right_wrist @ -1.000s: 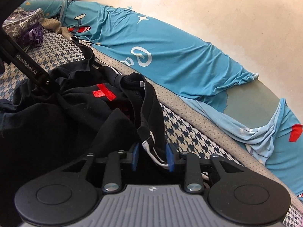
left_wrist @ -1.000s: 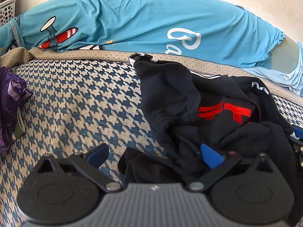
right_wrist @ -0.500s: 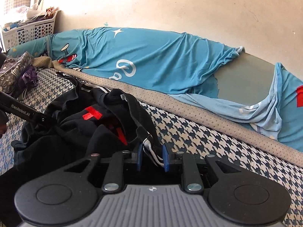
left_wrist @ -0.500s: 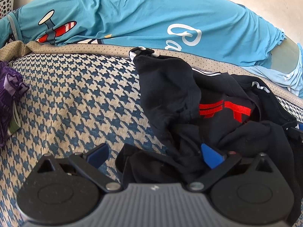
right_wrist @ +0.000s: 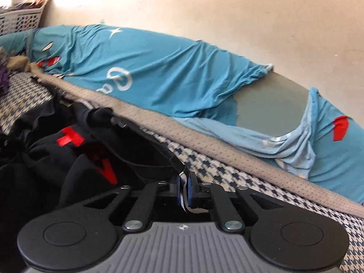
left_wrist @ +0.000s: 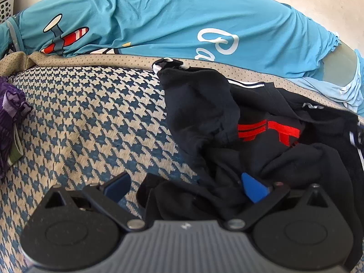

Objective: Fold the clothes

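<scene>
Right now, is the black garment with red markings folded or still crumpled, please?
Crumpled: the black garment with red markings lies bunched in irregular heaps.

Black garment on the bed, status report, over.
Right gripper shut on black garment edge. Left gripper open, cloth between its pads. Garment crumpled, unfolded. Purple clothes lie clear.

Your left wrist camera sits low behind the left hand-held gripper [left_wrist: 184, 188], angled steeply down, close over the blue-and-beige houndstooth woven bedcover [left_wrist: 86, 122]. Your right wrist camera rides behind the right hand-held gripper [right_wrist: 183, 187], tilted less steeply and rolled, facing the cream wall [right_wrist: 204, 6]. Both views share the crumpled black garment with red lettering [left_wrist: 261, 122] [right_wrist: 68, 141] and the turquoise printed sheet [left_wrist: 147, 22] [right_wrist: 170, 68].
</scene>
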Demonstrator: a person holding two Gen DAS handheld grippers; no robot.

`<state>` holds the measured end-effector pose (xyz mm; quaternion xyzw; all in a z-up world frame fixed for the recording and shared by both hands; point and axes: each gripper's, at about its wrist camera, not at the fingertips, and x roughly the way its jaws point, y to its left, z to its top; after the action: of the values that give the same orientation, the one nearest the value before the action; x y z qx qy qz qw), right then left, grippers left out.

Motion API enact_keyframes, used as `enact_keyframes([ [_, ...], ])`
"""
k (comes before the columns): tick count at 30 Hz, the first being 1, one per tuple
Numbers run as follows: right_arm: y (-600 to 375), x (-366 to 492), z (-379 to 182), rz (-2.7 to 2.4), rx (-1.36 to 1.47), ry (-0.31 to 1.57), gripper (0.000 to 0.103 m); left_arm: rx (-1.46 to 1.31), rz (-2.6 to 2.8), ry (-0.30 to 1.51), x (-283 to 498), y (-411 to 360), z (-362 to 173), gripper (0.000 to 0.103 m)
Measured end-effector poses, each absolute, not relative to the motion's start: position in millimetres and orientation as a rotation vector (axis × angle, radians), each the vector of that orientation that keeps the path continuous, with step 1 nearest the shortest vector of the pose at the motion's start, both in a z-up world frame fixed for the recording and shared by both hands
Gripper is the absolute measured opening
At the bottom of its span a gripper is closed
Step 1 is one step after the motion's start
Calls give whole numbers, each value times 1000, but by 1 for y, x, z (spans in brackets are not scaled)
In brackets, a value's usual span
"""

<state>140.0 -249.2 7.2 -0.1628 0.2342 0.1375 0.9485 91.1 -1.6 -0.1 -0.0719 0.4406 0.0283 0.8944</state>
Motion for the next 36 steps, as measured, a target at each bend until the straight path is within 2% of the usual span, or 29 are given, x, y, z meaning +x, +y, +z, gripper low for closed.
enact_keyframes([
  [13, -252, 167, 26, 134, -161, 393, 6, -98, 20, 910, 94, -16, -3, 103],
  [18, -261, 173, 20, 120, -135, 465, 26, -89, 21, 904, 92, -17, -2, 103],
  [20, -271, 171, 26, 117, -75, 456, 40, -86, 24, 903, 92, -18, -3, 103],
  [22, -279, 168, 33, 124, -35, 446, 44, -84, 26, 902, 92, -19, -2, 103],
  [27, -288, 157, 36, 99, -71, 472, 44, -79, 27, 894, 88, -20, 0, 103],
  [36, -311, 138, 21, 104, -108, 634, 46, -83, 35, 891, 86, -21, 2, 103],
])
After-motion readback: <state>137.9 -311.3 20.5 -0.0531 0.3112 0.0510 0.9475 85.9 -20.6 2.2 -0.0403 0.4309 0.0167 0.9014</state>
